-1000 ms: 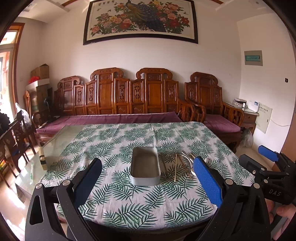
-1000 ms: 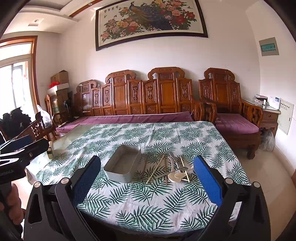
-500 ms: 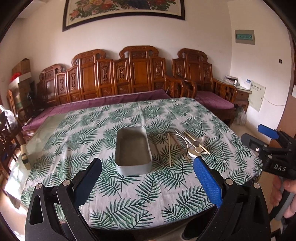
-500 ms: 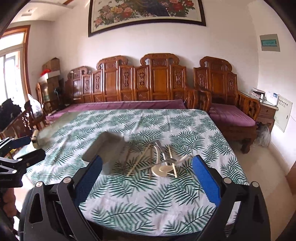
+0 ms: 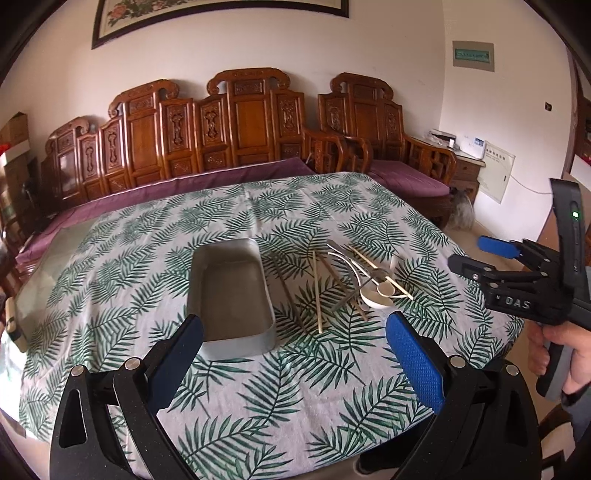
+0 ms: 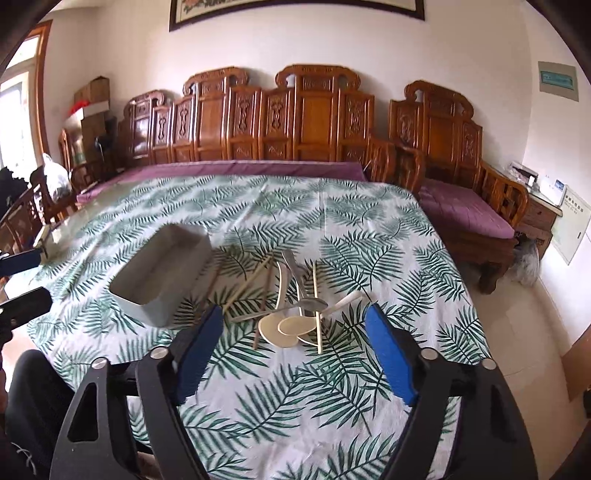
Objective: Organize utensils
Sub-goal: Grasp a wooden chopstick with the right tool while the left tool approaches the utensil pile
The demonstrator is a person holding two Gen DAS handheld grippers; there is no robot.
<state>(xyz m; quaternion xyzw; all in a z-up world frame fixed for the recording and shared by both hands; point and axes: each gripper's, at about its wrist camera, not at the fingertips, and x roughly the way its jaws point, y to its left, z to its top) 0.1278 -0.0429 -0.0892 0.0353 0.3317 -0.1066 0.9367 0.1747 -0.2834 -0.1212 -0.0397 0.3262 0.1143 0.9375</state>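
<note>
Nothing is sorted yet: my right gripper [image 6: 293, 354], empty with its jaws just narrowing, and my wide-open, empty left gripper [image 5: 295, 343] hover short of the utensils [image 6: 291, 306] heaped at three o'clock of the empty tin [image 5: 231, 291].

White walls [image 5: 388, 44], carved wooden sofa [image 5: 236, 122], framed painting [image 6: 295, 7]

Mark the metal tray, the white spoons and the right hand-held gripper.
metal tray [image 5: 232, 291]: left wrist view, on its bare floor.
white spoons [image 6: 284, 326]: right wrist view, on the overlapping bowls.
right hand-held gripper [image 6: 295, 350]: right wrist view, midway between its fingertips.
</note>
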